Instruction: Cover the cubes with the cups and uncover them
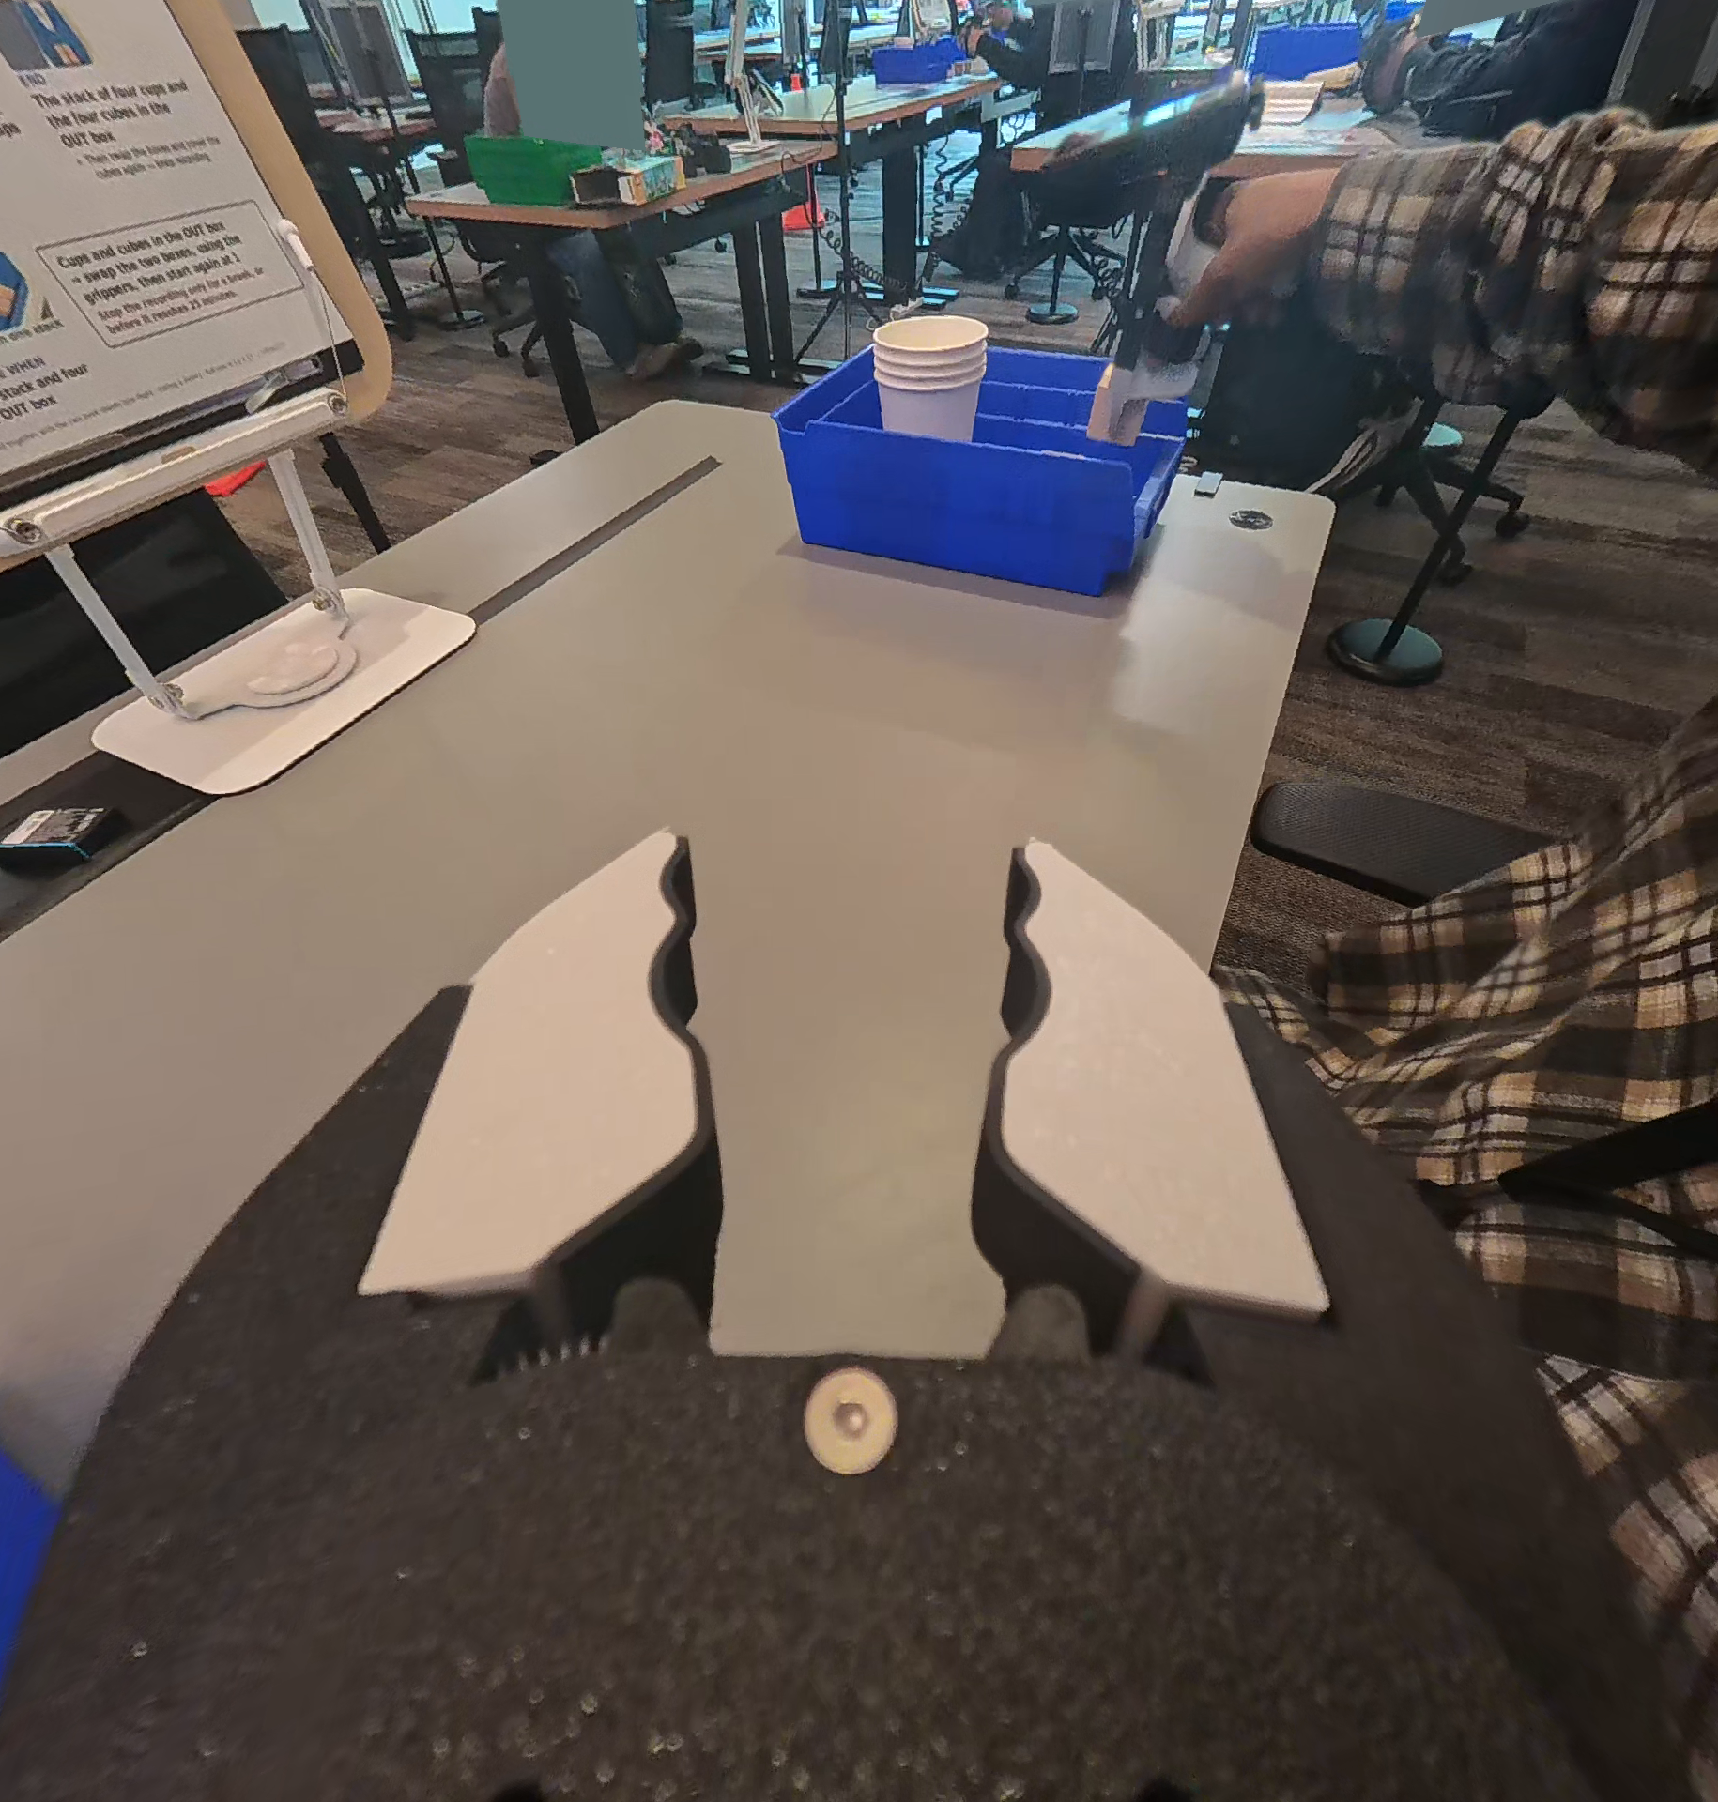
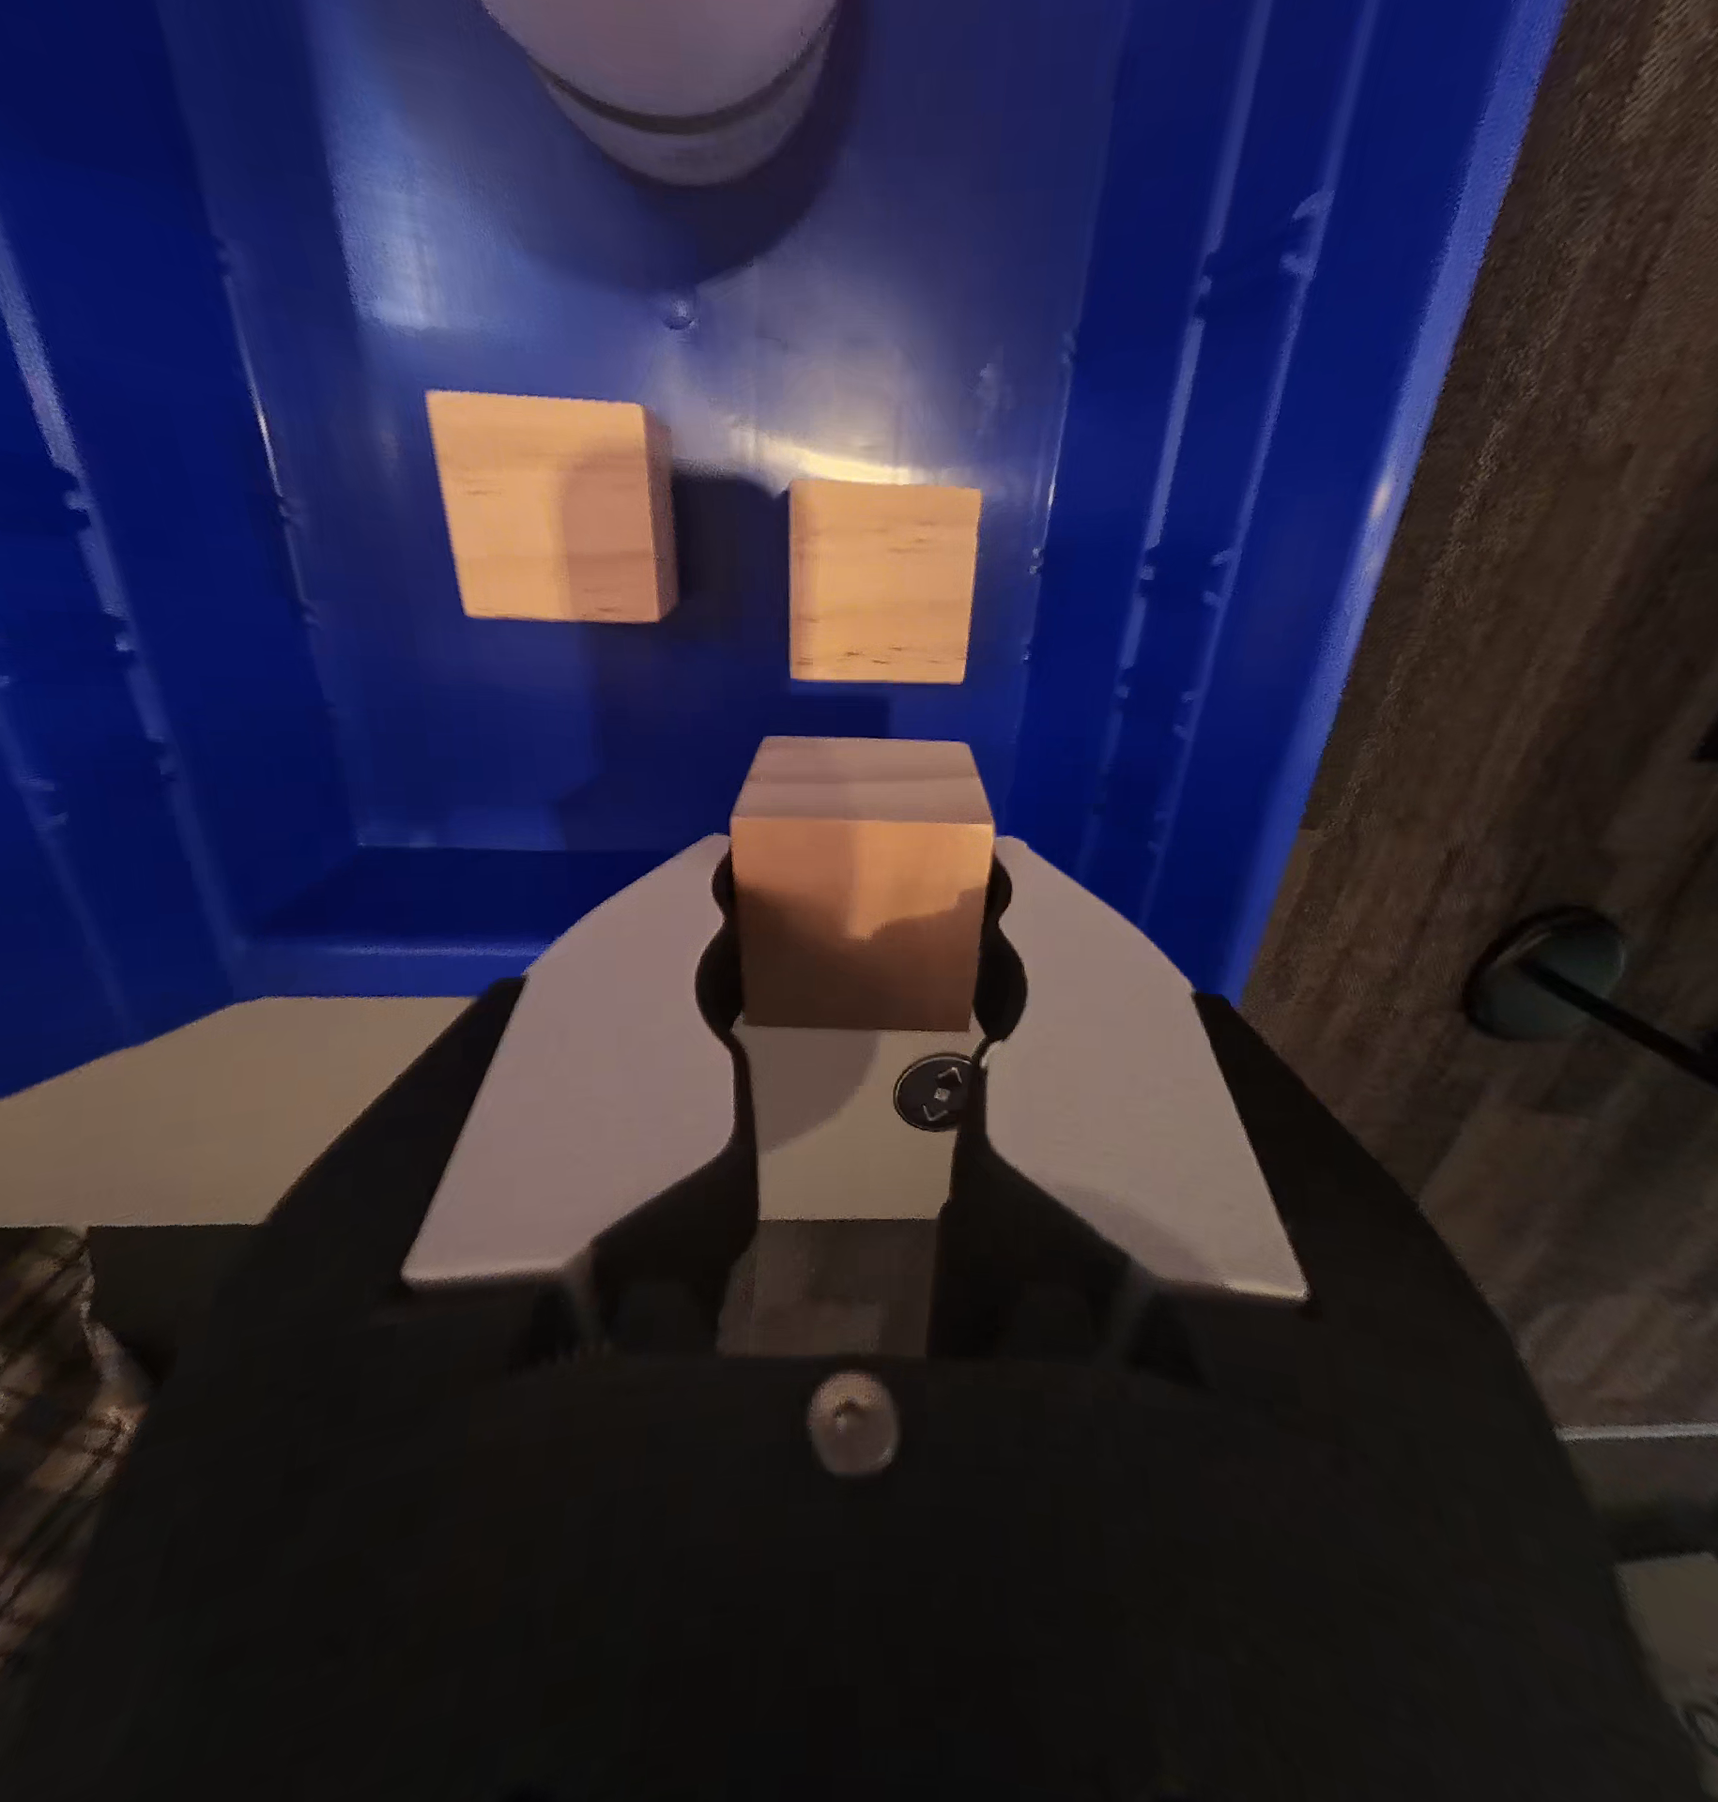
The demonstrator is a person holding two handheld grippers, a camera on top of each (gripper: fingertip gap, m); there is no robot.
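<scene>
— So, where is your wooden cube?
— Clamped between your right gripper fingers, raised over the blue bin's near wall; two more cubes lie beyond, the nested paper cups farther back.
— And room?
— Bare grey table lies toward you. Your left gripper hangs wide and empty over it.

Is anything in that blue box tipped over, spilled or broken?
Nothing stands out. The cup stack stands upright in the blue box, two wooden cubes lie flat on its floor, and the right gripper holds a third cube squarely.
</scene>
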